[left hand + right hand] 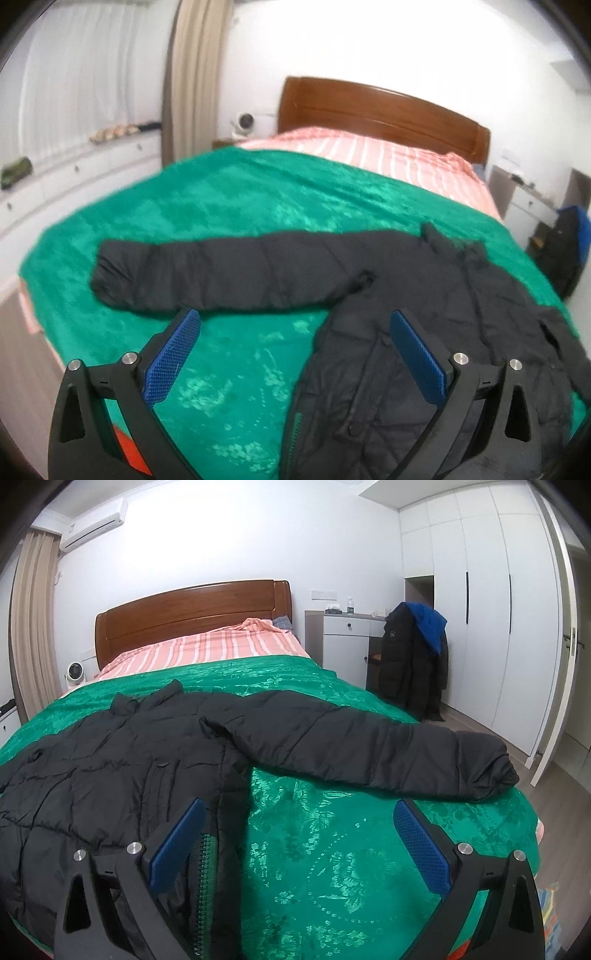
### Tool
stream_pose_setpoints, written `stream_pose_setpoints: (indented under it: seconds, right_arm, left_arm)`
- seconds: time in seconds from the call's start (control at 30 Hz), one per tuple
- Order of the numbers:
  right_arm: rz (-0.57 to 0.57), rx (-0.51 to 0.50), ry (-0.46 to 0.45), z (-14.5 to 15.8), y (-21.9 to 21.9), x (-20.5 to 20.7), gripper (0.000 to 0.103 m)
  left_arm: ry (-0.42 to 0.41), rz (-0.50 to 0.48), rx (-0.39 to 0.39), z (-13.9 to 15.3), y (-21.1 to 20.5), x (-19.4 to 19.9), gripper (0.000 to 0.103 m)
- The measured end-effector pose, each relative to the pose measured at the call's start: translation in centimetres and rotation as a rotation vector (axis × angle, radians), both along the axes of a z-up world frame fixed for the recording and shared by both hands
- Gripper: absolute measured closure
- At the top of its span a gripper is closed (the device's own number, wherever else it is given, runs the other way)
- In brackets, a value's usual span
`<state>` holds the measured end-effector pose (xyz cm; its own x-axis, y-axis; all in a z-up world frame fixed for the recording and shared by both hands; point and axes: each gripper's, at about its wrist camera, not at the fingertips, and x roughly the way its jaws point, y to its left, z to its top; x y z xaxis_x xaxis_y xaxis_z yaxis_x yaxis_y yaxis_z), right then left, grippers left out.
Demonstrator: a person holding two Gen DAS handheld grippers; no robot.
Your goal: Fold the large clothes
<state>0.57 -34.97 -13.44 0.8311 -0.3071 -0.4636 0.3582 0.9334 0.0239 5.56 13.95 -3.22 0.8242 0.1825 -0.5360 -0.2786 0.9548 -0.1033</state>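
While the black puffer jacket (424, 302) lies sleeves outspread across the green bedspread (229, 206), the left gripper (295, 321) and right gripper (299, 812) hover wide apart, holding nothing.

Your black jacket (110, 760) is quilted, puffy cloth with a faint matt sheen, and it lies on the green bedspread (332, 849), a glossy fabric with a woven floral pattern. Beyond the bedspread, the headboard (192, 613) is polished brown wood. Your gripper fingers (171, 356) carry blue, knobbly-textured pads on matt black plastic with bright metal pins.
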Motion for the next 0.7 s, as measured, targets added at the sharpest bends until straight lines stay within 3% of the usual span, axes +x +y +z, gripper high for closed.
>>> stream_pose_setpoints:
  seconds: [0.13,0.37,0.7]
  right_arm:
    - [0.000,0.001,-0.001,0.0,0.0,0.0,0.002]
    - [0.007,-0.009,-0.002,0.0,0.3,0.0,0.002]
    - [0.013,-0.011,-0.001,0.0,0.5,0.0,0.002]
  left_arm:
    - [-0.035,0.045,0.083,1.7,-1.3,-0.6,0.000]
    - [-0.114,0.051,0.118,5.0,-2.9,-2.1,0.000]
    - [-0.077,0.027,0.214,5.6,-6.3,-2.6,0.000]
